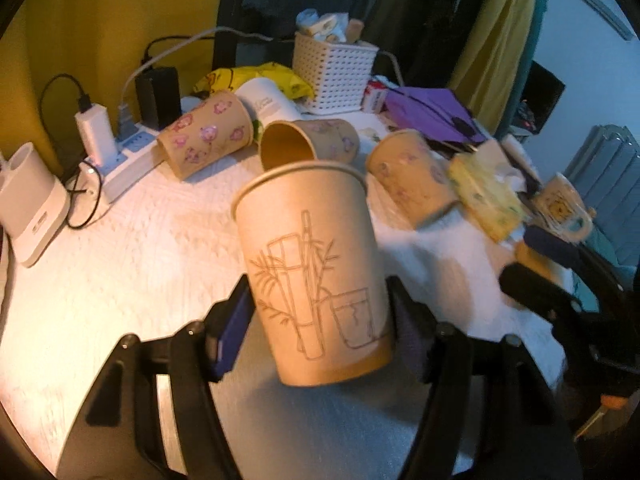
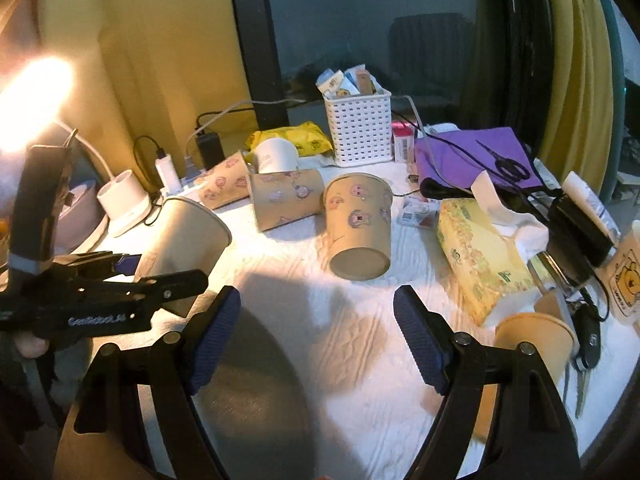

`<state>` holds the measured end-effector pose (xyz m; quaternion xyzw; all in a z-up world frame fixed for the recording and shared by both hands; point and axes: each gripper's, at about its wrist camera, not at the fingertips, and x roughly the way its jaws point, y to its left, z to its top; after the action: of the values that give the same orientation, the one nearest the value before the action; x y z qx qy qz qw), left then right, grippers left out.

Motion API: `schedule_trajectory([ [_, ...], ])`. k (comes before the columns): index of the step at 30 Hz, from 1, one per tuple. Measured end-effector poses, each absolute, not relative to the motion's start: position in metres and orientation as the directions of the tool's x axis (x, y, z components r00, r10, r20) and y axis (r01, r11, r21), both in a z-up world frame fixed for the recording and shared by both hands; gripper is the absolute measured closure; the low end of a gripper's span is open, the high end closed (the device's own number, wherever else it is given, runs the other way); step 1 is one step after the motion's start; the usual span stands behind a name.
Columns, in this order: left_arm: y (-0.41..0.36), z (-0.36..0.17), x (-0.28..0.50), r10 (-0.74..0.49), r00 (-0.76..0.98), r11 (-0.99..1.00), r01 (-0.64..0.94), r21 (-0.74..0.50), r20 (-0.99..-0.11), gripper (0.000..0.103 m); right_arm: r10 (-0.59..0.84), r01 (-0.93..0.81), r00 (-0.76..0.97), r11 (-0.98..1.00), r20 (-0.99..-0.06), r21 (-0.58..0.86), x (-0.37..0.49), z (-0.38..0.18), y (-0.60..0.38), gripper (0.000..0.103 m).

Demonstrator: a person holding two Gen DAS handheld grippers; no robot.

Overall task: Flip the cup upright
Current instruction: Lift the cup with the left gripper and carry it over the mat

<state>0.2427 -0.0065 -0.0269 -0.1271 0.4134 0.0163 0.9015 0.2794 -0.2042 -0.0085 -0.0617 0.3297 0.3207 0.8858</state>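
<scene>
My left gripper [image 1: 320, 320] is shut on a tan paper cup with a bamboo drawing [image 1: 316, 272], held above the table, rim up and tilted slightly. The same cup [image 2: 180, 240] and left gripper [image 2: 160, 276] show at the left of the right wrist view. My right gripper [image 2: 316, 328] is open and empty over the white table. Three pig-print cups lie on their sides behind: one at the left [image 2: 224, 182], one in the middle [image 2: 286, 198], one nearer with its base toward me [image 2: 358, 226].
A plain upright cup [image 2: 536, 340] stands by the right finger. A yellow tissue box [image 2: 480, 256], white basket [image 2: 358, 128], purple cloth with scissors [image 2: 476, 156], a power strip with chargers [image 1: 120, 152], a white mug [image 2: 276, 154] and keys crowd the back and right.
</scene>
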Motion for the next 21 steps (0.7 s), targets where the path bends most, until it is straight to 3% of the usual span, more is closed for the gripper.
schedule_trajectory([
  [9, -0.019, -0.011, 0.176, -0.101, 0.706, 0.973, -0.077, -0.218, -0.701, 0.037, 0.546, -0.629, 0.578, 0.771, -0.607, 0.094, 0.231, 0.002, -0.207, 0.021],
  [15, -0.022, -0.014, 0.134, -0.123, 0.732, 0.973, -0.046, -0.228, -0.67, 0.037, 0.632, -0.669, 0.486, 0.713, -0.603, 0.208, 0.207, 0.002, -0.208, 0.021],
  [21, -0.025, -0.029, 0.094, -0.132, 0.766, 0.975, -0.016, -0.224, -0.63, 0.037, 0.621, -0.674, 0.499, 0.716, -0.604, 0.18, 0.175, 0.002, -0.208, 0.021],
])
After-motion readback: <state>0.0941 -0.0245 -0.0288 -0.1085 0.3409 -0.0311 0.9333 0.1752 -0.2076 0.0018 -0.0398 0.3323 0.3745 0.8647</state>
